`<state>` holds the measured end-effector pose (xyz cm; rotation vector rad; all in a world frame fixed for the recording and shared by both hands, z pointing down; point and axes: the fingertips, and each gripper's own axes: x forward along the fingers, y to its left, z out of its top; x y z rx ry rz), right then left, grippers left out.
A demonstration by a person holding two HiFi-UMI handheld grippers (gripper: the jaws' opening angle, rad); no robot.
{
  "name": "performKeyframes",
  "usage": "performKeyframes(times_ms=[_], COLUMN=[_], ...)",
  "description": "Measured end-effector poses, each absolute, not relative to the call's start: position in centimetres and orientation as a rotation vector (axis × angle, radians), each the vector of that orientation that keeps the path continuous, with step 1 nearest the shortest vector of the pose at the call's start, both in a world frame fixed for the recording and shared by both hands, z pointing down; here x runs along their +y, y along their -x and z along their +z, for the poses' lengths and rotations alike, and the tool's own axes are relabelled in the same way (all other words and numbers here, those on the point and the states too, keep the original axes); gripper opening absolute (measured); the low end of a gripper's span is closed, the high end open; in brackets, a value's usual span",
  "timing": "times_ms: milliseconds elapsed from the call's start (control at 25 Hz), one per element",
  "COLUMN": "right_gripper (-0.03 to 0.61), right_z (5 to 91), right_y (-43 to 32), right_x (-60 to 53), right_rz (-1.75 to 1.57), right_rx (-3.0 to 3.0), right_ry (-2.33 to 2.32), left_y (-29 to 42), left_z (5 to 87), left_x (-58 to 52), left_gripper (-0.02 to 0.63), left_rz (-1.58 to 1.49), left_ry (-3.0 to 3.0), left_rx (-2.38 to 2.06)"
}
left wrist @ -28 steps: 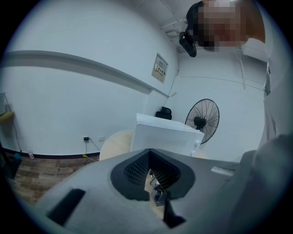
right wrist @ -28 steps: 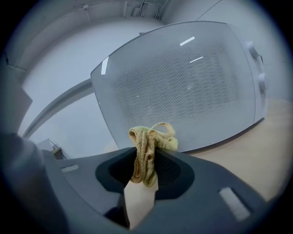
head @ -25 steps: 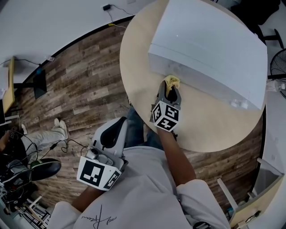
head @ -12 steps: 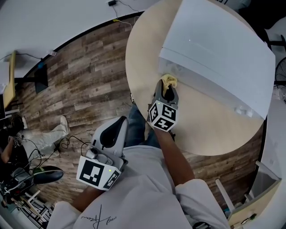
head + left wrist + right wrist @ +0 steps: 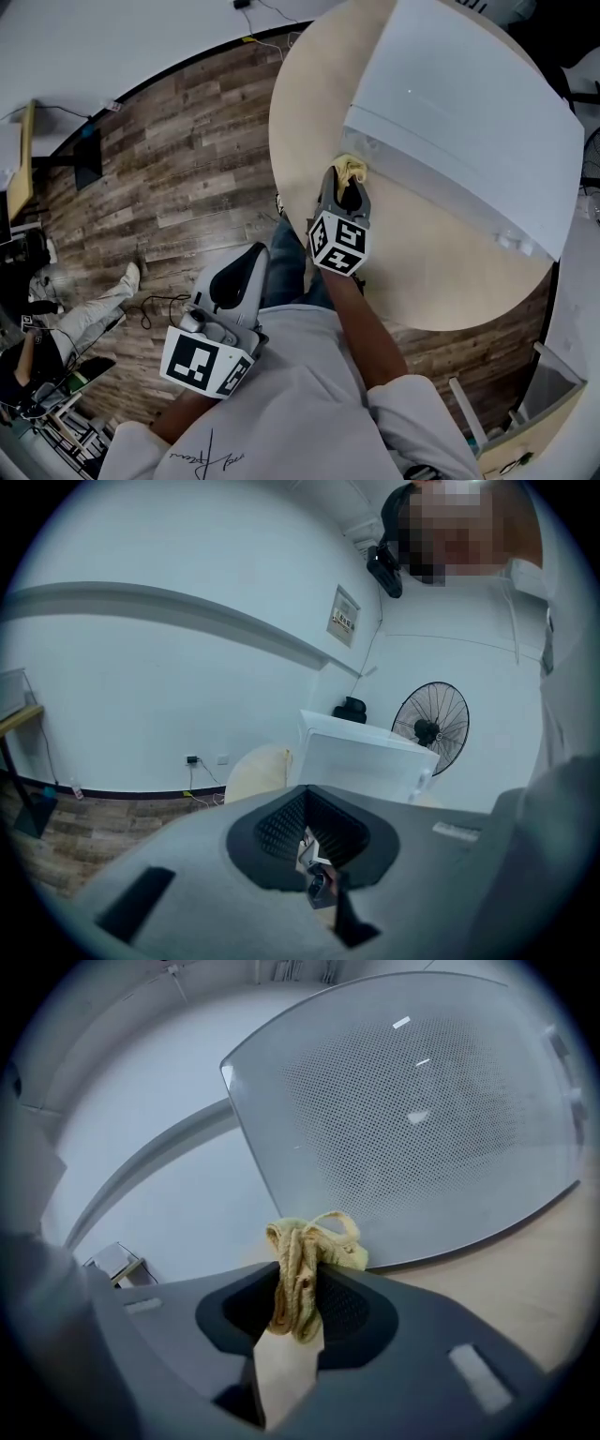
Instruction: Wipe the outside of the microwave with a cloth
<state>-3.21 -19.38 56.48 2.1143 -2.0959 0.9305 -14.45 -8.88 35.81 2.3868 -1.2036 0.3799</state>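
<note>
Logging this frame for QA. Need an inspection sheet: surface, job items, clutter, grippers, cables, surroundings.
Surface: round light wood table, bare around the microwave.
Job's things: white microwave on the table; yellow cloth against the lower left of its front.
Clutter: nothing seen on the table.
Grippers: right gripper has its jaws shut on the cloth, at the microwave's front; left gripper has its jaws together, holds nothing, and is off the table at the person's side.
Cables: wall cable by the skirting; loose floor cables.
Surroundings: wood plank floor; standing fan; another person's leg at the left.
</note>
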Motion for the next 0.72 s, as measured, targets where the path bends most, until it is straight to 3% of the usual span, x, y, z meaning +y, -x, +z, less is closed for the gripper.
performKeyframes(times_ms=[720], right_gripper=[0.124], right_z=[53.7], right_y=[5.7], right_x=[-18.1], right_rz=[0.908], right_rx=[-2.288], right_ry=[-1.937], left_y=[13.7], left_z=[35.4], left_x=[-8.1], left_gripper=[-0.008], left_rz=[0.348], left_ry=[-2.408], left_rx=[-1.187])
